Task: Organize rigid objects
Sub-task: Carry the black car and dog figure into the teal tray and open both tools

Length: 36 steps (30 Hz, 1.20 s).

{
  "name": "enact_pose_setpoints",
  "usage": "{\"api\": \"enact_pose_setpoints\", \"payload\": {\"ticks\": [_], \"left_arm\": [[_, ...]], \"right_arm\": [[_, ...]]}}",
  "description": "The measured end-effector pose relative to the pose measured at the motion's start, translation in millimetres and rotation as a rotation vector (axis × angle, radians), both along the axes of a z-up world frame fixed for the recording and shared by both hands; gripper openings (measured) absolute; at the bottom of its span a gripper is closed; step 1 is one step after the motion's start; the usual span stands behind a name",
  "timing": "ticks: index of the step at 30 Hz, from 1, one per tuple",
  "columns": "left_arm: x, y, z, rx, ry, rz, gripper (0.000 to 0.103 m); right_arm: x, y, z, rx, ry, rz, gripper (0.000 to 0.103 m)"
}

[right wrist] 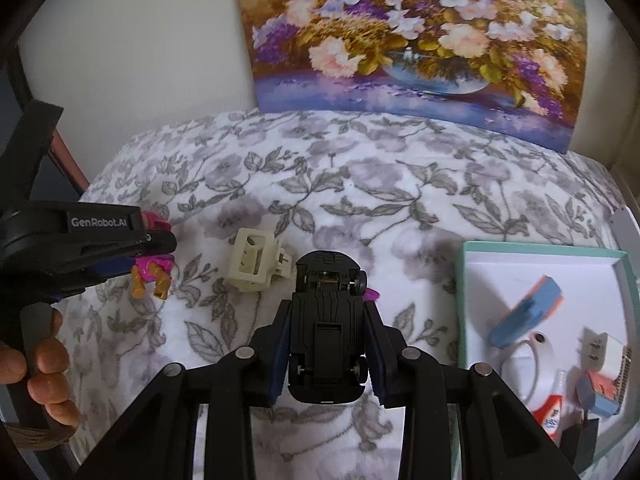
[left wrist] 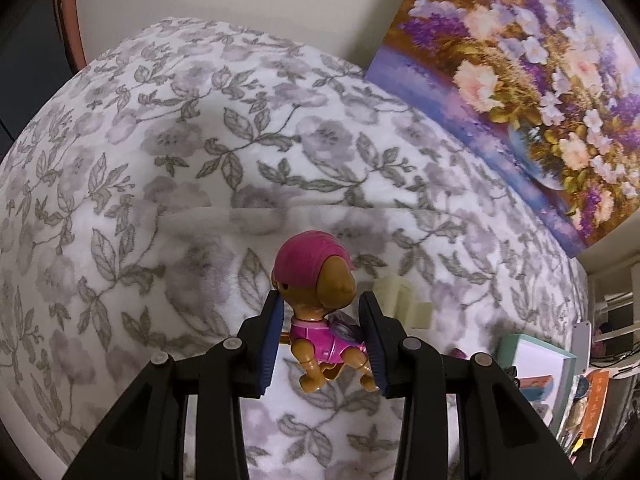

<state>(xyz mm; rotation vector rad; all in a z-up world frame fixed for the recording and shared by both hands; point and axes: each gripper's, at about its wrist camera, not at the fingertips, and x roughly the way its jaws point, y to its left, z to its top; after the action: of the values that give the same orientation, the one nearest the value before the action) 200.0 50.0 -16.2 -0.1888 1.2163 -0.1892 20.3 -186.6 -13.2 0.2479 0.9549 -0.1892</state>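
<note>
Left gripper [left wrist: 326, 344] closed on a toy puppy figure [left wrist: 320, 312], pink-helmeted head rising above the blue finger pads [left wrist: 273, 344], pink torso pinched between them, tan legs dangling below the jaws over the floral blanket [left wrist: 160, 160]. Seen from the right wrist view as only a sliver: pink body and tan legs [right wrist: 154, 272] poking out under the black gripper body, head hidden behind it. Right gripper [right wrist: 328, 344] clamped on a black toy car [right wrist: 326, 328], held belly-up with the underside facing the camera, chassis lying lengthwise between the pads, front end jutting past the fingertips, rear wheels sitting level with the pads. Cream-coloured hair claw clip [right wrist: 254, 262] resting on the blanket just left of the car's nose, between the two grippers; partly hidden behind the right-hand finger in the left wrist view [left wrist: 404, 300]. Small magenta scrap [right wrist: 372, 293] peeking from behind the car's right side, too occluded to identify. Teal-rimmed white box [right wrist: 480, 248] at the right, cut off by the lens edge, holding a blue-and-orange item [right wrist: 528, 312], blurred, plus a white plug [right wrist: 600, 350] and a white tube with orange print [right wrist: 554, 412], shapes hard to resolve. Flower painting [right wrist: 408, 40] propped against the wall behind the blanket. Bare fingers [right wrist: 48, 360] wrapped round the left gripper's handle at the frame's lower left.
</note>
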Motion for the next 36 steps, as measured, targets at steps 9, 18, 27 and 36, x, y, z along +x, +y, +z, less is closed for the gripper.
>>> {"api": "enact_pose_setpoints", "payload": {"ticks": [9,18,27,36], "left_arm": [[-28,-6,32,-0.013,-0.061,-0.003,0.040],[-61,-19,54,-0.014,-0.122,-0.046,0.040],[-83,-29,70,-0.013,-0.161,-0.054,0.040],[-108,-76,73,0.036,-0.182,-0.158,0.040]], "right_arm": [[-28,-15,18,0.051,-0.029,-0.047,0.035],[-64,-30,32,0.087,-0.053,-0.084,0.035],[-97,-55,37,0.158,-0.072,-0.154,0.035],[-113,-91,35,0.211,-0.087,-0.215,0.035]]}}
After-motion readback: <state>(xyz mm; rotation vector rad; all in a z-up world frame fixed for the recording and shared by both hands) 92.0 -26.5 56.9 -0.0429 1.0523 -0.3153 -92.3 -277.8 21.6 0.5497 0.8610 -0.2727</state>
